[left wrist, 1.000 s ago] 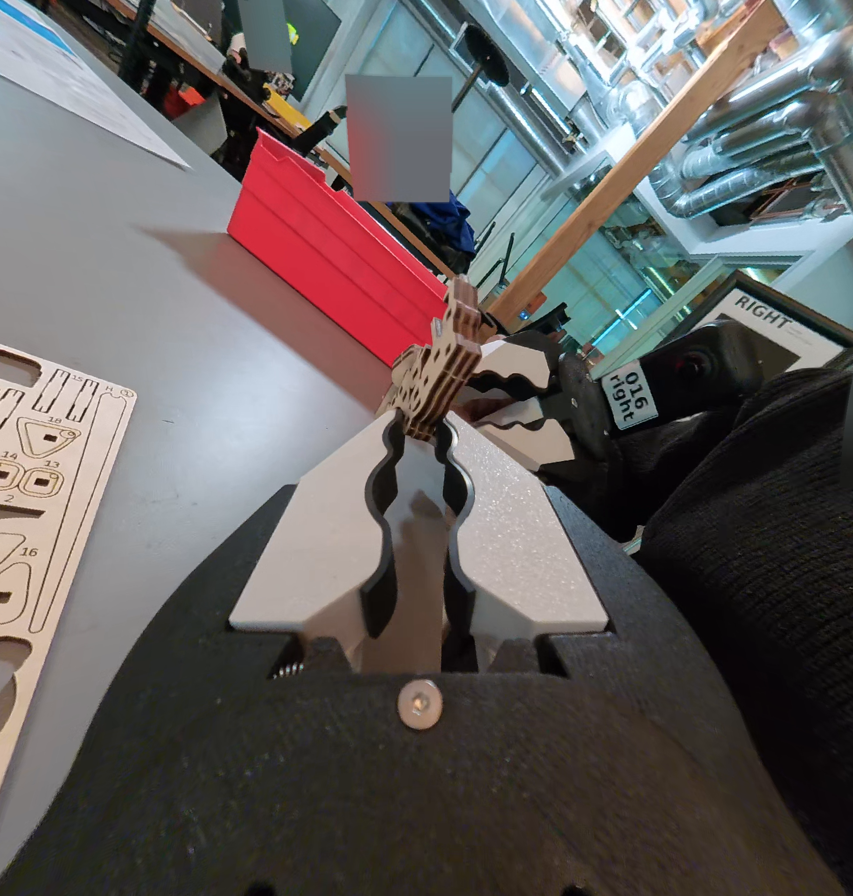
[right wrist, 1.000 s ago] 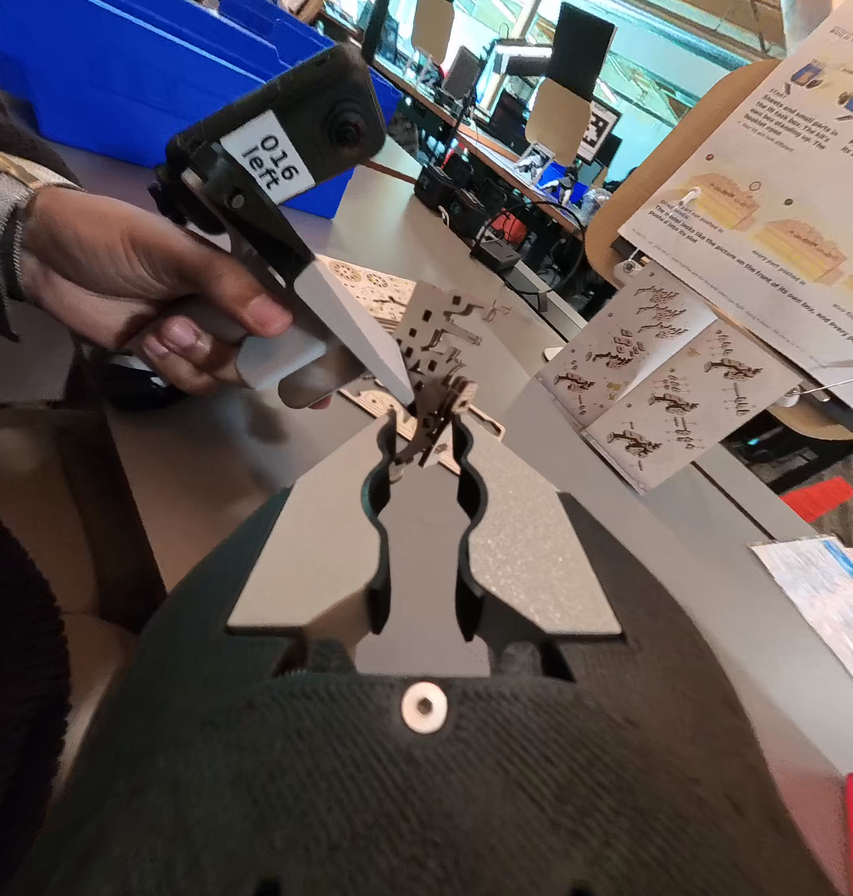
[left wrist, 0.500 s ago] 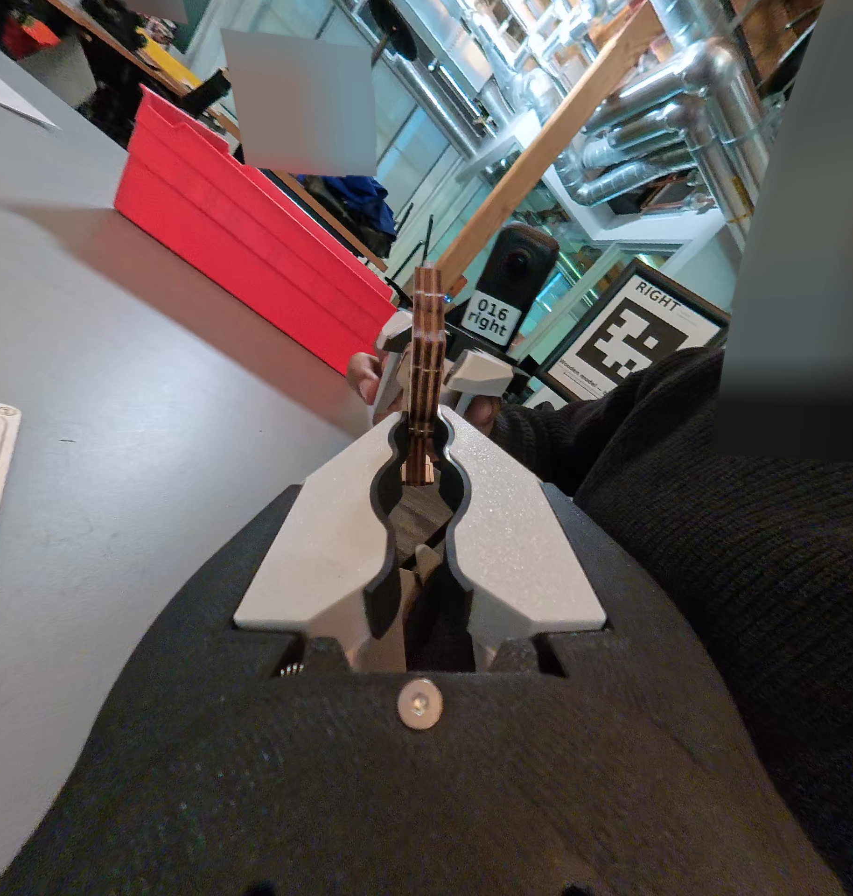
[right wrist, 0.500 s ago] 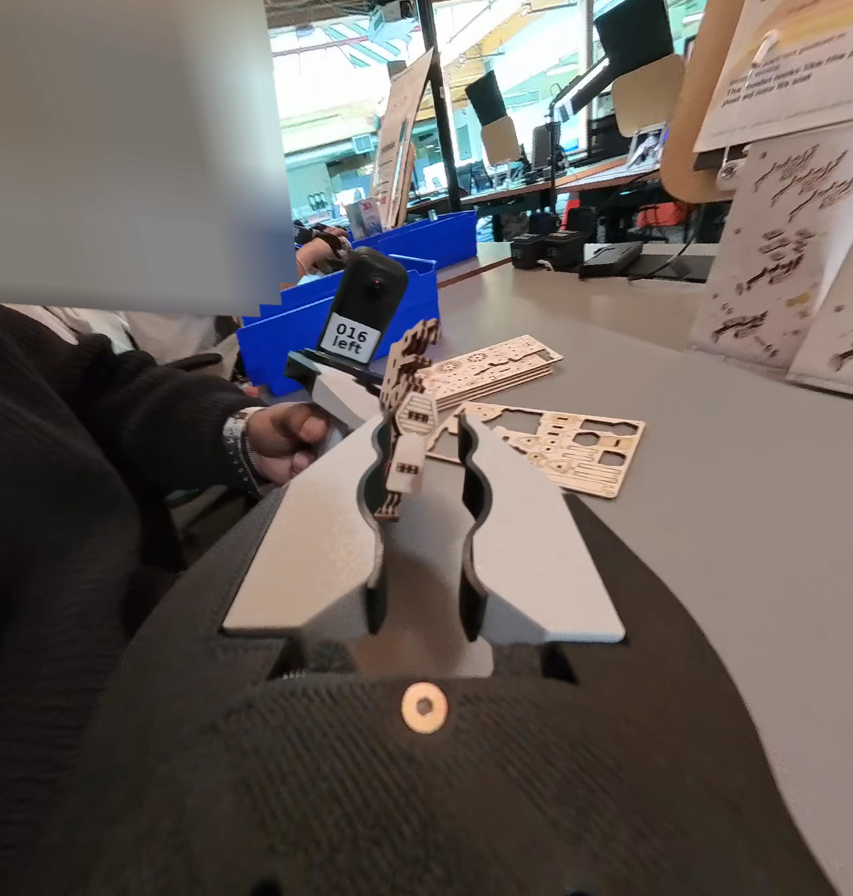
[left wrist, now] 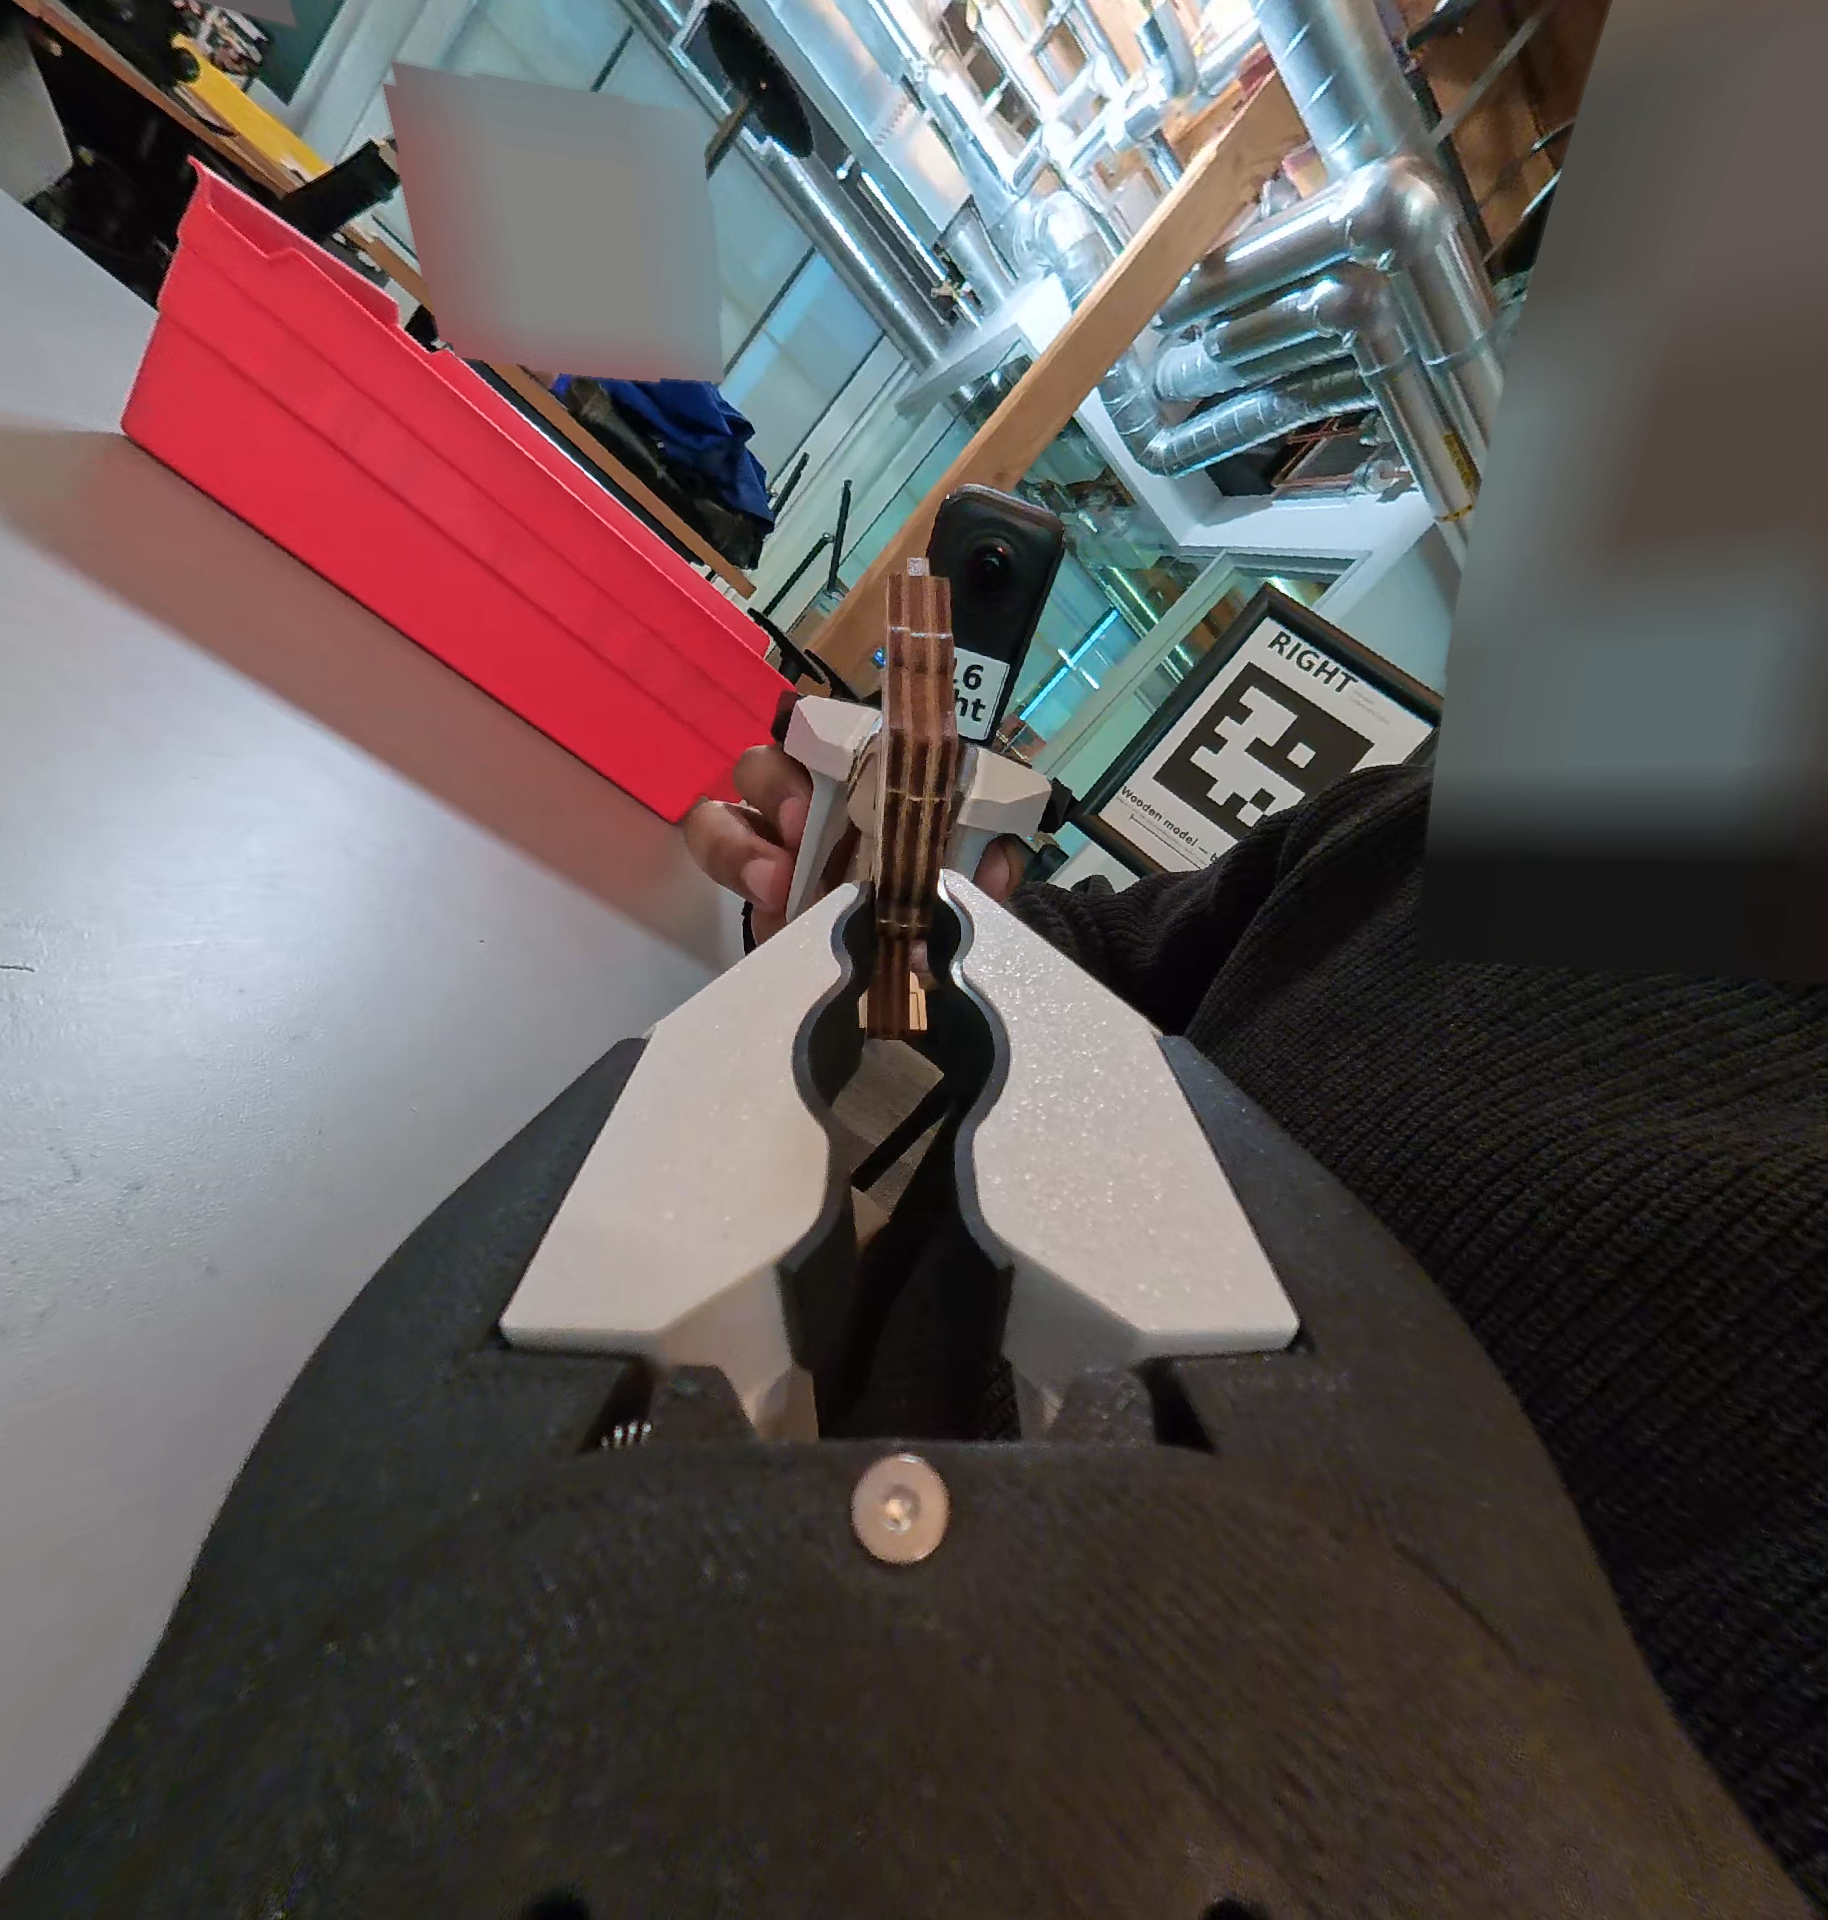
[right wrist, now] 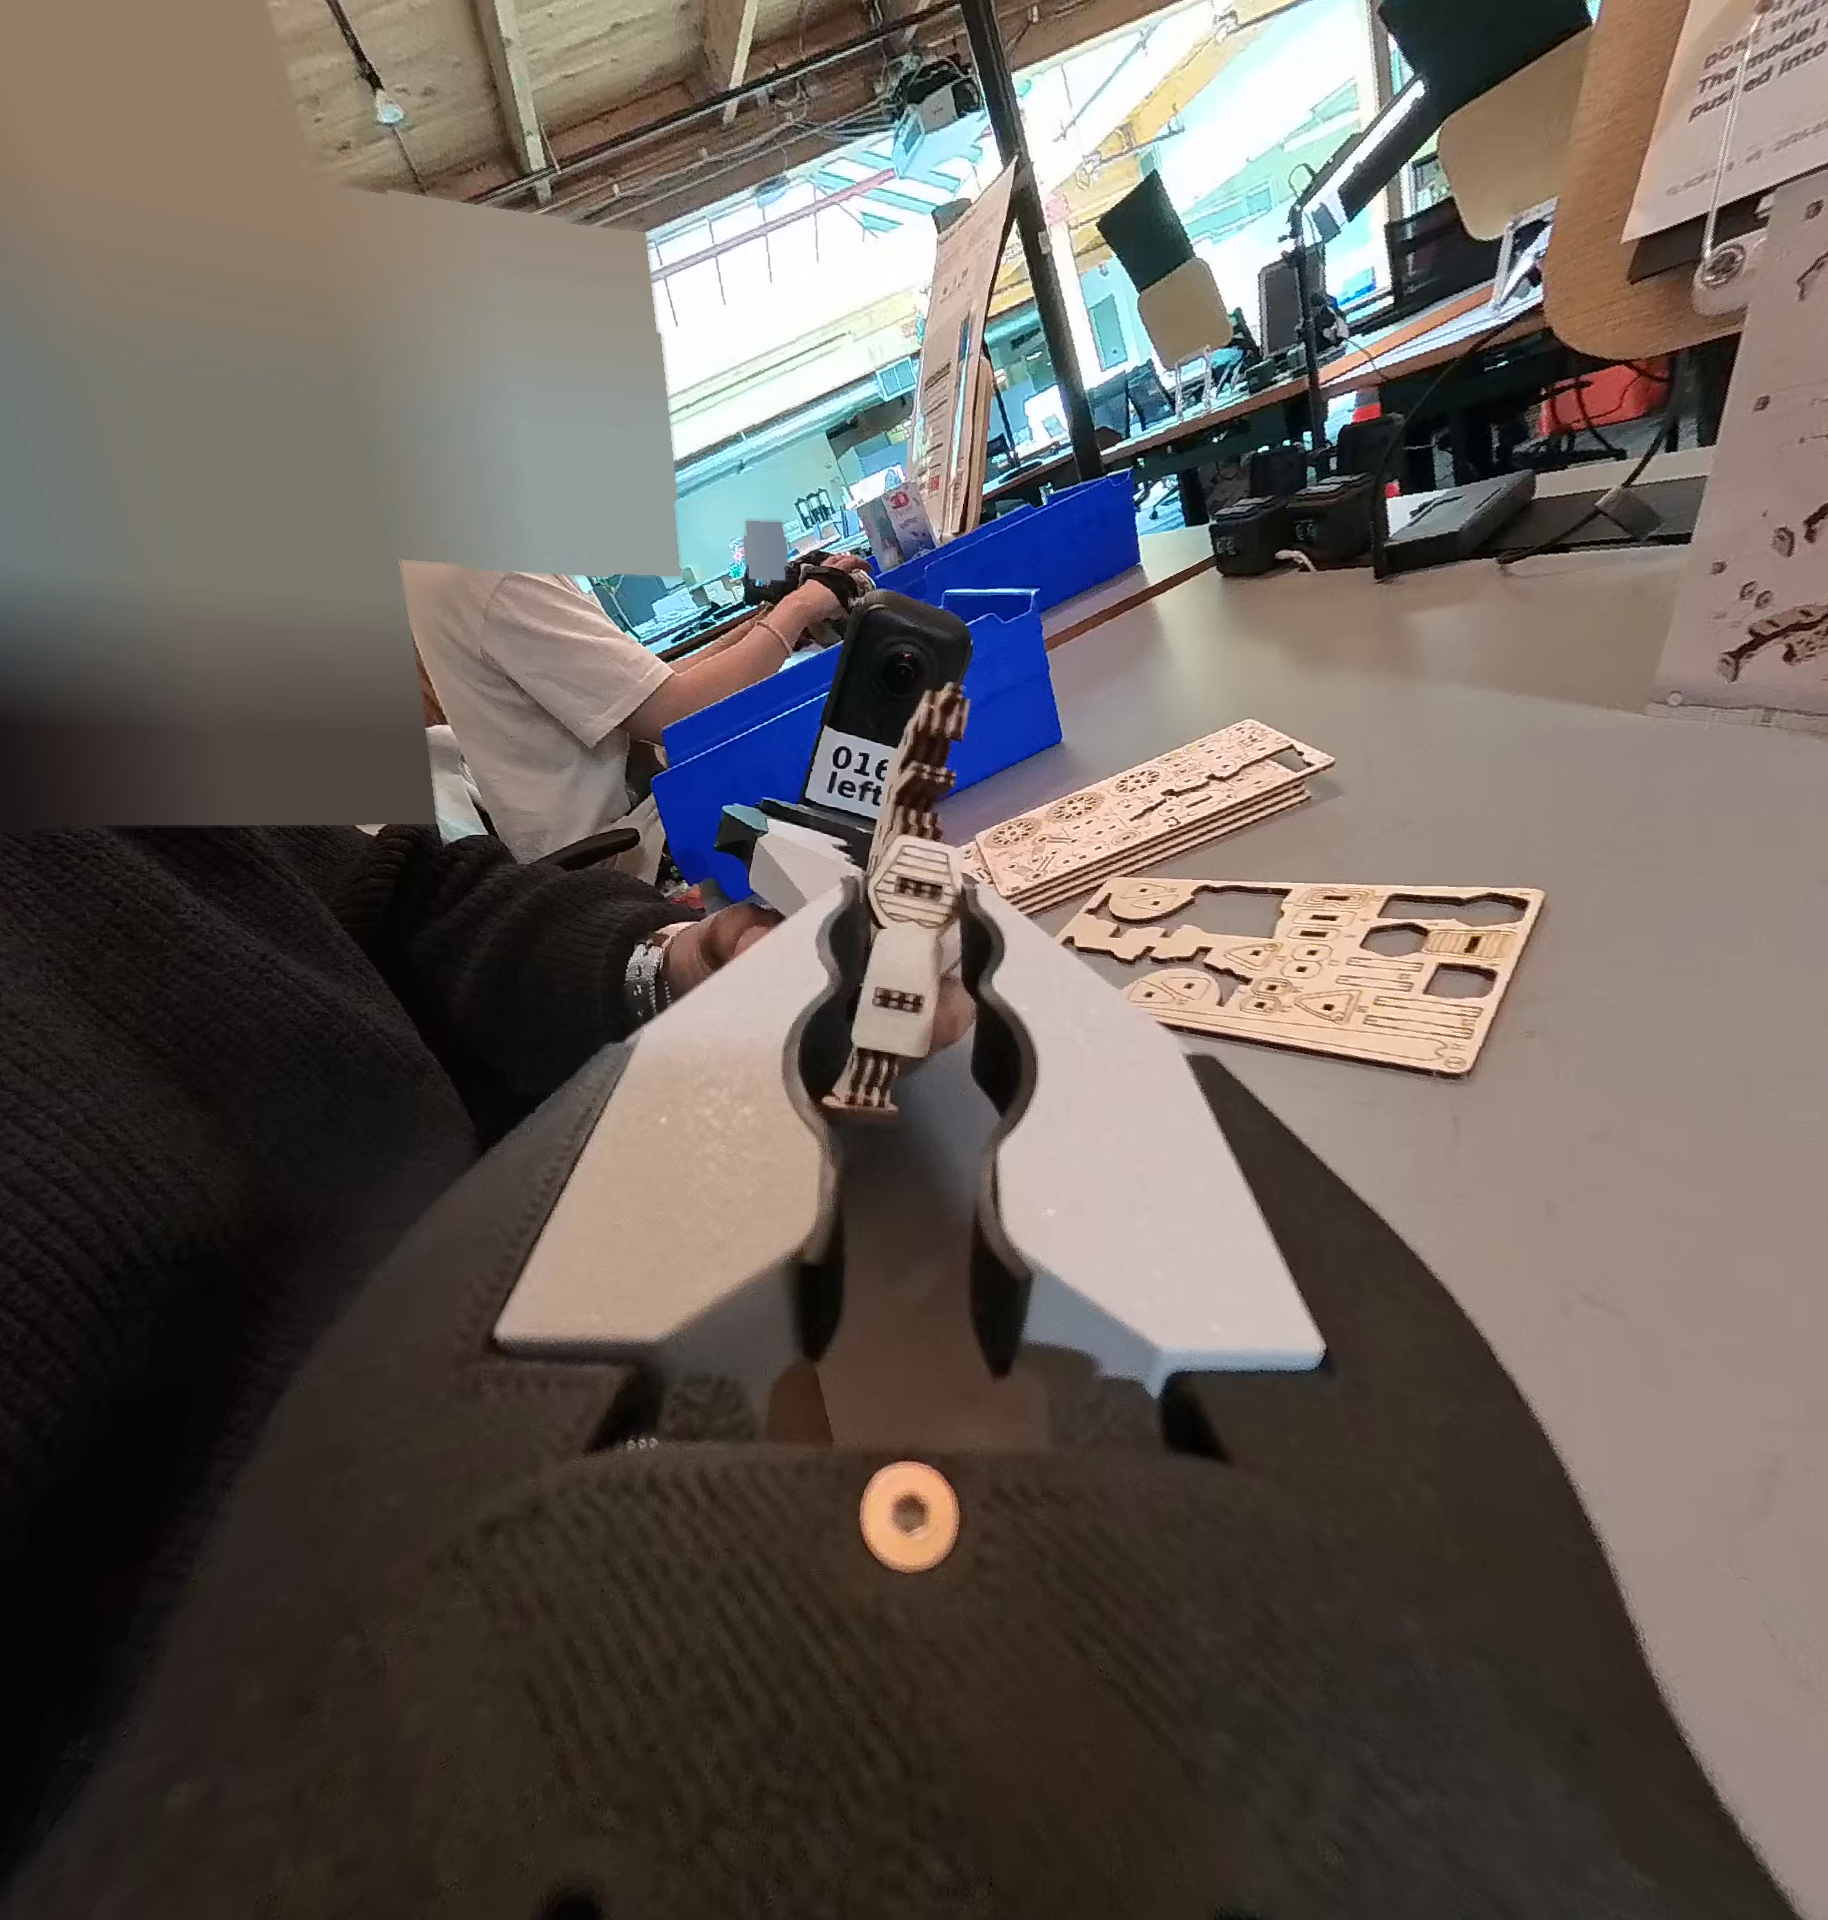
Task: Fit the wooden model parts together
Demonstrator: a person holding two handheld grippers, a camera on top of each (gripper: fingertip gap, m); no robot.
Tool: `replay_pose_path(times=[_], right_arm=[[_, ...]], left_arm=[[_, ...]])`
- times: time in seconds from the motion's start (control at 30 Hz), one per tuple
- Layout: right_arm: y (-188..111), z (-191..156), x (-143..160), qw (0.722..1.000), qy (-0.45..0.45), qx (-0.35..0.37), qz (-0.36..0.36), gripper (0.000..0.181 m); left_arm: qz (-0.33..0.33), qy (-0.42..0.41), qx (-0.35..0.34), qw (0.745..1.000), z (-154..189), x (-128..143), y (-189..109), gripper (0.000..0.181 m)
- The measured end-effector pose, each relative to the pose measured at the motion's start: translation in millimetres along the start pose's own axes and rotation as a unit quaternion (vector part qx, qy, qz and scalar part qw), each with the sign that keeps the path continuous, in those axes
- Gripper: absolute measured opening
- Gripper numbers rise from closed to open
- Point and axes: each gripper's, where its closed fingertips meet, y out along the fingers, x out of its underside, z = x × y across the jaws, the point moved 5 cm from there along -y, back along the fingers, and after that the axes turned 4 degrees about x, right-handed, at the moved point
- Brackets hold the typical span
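The left tool (left wrist: 905, 914) fills the lower frame, its tips clenched on the wooden model (left wrist: 915, 800), a stack of laminated layers seen edge-on that stands upright at frame centre. Just behind, the right tool (left wrist: 915, 774) pinches the same piece from the far side. In the right wrist view, the right tool (right wrist: 905, 920) grasps the wooden model (right wrist: 905, 935) between its tips at centre. Beyond, right of centre, a punched parts sheet (right wrist: 1305, 971) lies flat on the grey surface (right wrist: 1564, 1143), with a stack of sheets (right wrist: 1149, 821) and blue bins (right wrist: 889, 707) farther back.
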Motion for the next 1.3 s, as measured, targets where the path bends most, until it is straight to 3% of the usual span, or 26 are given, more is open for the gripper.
replay_pose_path(times=[0.1,0.47,0.57,0.7,0.8,0.93,1.03,1.1,1.3], right_arm=[[0.0,0.9,-0.4,1.0,0.0,0.004,-0.001,0.025],[3.2,-5.3,4.9,1.0,-0.005,-0.017,-0.019,0.018],[2.0,-1.9,2.8,1.0,-0.019,0.001,-0.014,0.019],[1.2,4.9,4.5,0.993,-0.096,0.055,-0.031,0.018],[4.2,4.2,12.5,0.972,-0.202,0.095,-0.07,0.018],[10.7,-1.8,19.9,0.913,-0.363,0.161,-0.09,0.018],[17.4,-11.3,24.3,0.89,-0.41,0.181,-0.087,0.019],[18.6,-13.8,22.6,0.895,-0.399,0.184,-0.077,0.019],[16.0,-6.8,19.8,0.968,-0.211,0.12,-0.062,0.03]], left_arm=[[0.002,-0.001,0.009,1.0,1.9,-0.4,0.7,0.006],[-0.007,-0.018,0.013,1.0,1.4,1.9,2.6,0.009],[0.008,-0.046,-0.017,0.999,-8.0,-0.1,0.1,0.037],[0.002,-0.055,-0.058,0.997,-17.1,0.6,-2.6,0.049],[-0.006,-0.059,-0.079,0.995,-21.5,2.1,-3.7,0.059],[-0.009,-0.106,-0.049,0.993,-20.7,9.1,2.0,0.059],[0.019,-0.111,-0.055,0.992,-22.2,6.1,0.0,0.045],[0.025,-0.109,-0.049,0.993,-20.6,4.3,-1.5,0.043],[0.02,-0.096,-0.04,0.994,-17.4,3.1,-1.3,0.042]])
